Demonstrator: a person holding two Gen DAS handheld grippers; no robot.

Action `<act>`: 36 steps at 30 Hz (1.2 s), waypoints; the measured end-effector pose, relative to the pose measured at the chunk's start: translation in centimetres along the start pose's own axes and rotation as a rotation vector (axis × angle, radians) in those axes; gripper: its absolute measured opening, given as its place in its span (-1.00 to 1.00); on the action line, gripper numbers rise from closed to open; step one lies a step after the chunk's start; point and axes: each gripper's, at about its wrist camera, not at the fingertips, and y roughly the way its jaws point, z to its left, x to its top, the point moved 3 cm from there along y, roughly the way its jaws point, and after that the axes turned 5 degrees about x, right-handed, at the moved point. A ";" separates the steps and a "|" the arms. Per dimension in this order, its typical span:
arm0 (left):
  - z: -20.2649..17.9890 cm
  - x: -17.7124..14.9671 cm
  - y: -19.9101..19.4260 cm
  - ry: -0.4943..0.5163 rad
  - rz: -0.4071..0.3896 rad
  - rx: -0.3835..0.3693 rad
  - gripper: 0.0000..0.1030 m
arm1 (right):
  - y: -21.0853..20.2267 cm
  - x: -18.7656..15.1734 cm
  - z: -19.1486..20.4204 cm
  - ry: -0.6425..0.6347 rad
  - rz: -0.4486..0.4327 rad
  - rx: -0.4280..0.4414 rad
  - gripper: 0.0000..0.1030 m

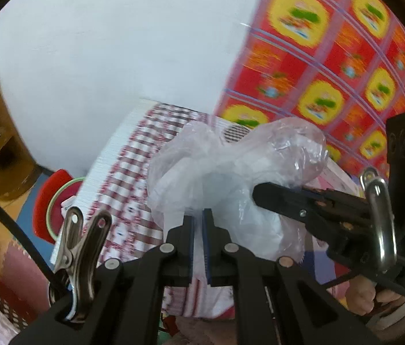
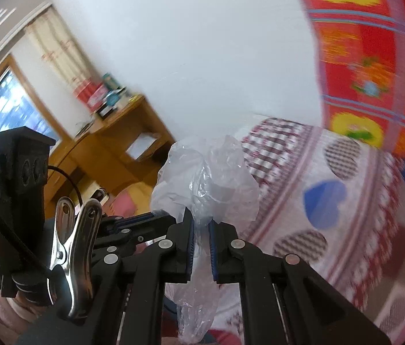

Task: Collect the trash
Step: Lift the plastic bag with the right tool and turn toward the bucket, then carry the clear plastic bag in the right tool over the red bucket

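A crumpled clear plastic bag (image 1: 231,166) hangs in the air between both grippers, over a bed. In the left wrist view my left gripper (image 1: 198,218) is shut on the bag's lower edge, with thin film between its blue pads. My right gripper (image 1: 257,195) comes in from the right, its tip clamped on the bag's side. In the right wrist view my right gripper (image 2: 201,224) is shut on the plastic bag (image 2: 208,178). A tail of film hangs down between its fingers. My left gripper (image 2: 159,218) reaches into the bag from the left.
Below lies a bed with a red-checked and heart-patterned quilt (image 2: 346,201). A red and yellow patterned cloth (image 1: 331,57) hangs at the right. A wooden desk (image 2: 122,132) stands by the window (image 2: 4,109), a red stool (image 1: 47,201) on the floor. A person's hand (image 1: 366,299) holds the right gripper.
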 end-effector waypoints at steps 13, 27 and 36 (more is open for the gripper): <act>8.6 1.7 0.0 -0.208 -0.034 0.122 -0.90 | 8.7 4.4 3.6 -0.148 0.116 0.120 -0.80; 19.1 4.4 2.4 -0.296 -0.016 0.148 -0.90 | 19.0 7.7 6.8 -0.157 0.177 0.127 -0.80; 25.2 5.8 5.9 -0.309 0.037 0.150 -0.90 | 25.7 9.1 6.9 -0.116 0.230 0.099 -0.80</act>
